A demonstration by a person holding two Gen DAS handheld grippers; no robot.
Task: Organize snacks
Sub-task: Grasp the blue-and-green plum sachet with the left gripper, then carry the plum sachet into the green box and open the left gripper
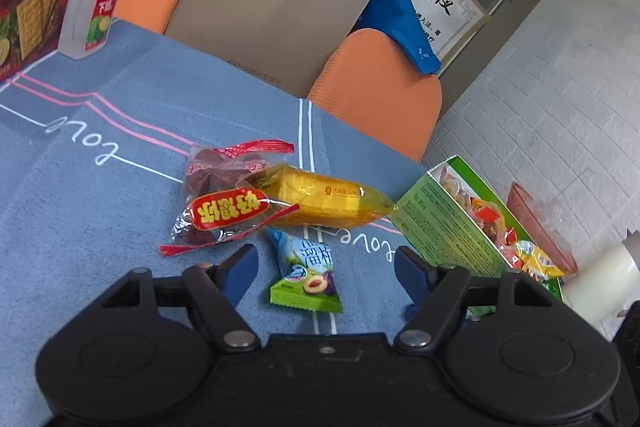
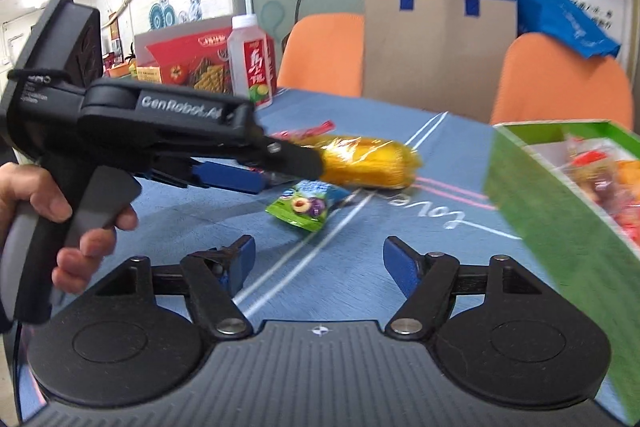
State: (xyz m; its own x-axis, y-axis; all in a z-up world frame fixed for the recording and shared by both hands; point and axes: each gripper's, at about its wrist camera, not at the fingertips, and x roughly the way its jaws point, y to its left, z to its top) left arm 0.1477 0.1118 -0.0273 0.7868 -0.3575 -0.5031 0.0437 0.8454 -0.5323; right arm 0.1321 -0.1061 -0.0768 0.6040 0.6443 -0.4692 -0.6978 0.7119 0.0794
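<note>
Lying on the blue-clothed bench (image 1: 100,211), the green plum candy packet (image 1: 306,277) sits between and just ahead of the left gripper (image 1: 326,259) fingers, which are released wide, touching nothing. Beyond it lie the yellow wrapped cake (image 1: 328,201) and the red-labelled clear packet (image 1: 224,203), touching each other. Right of the fingers stands the green snack box (image 1: 436,227), holding wrapped snacks. The right gripper (image 2: 318,259) is also released, empty, above the bench.
</note>
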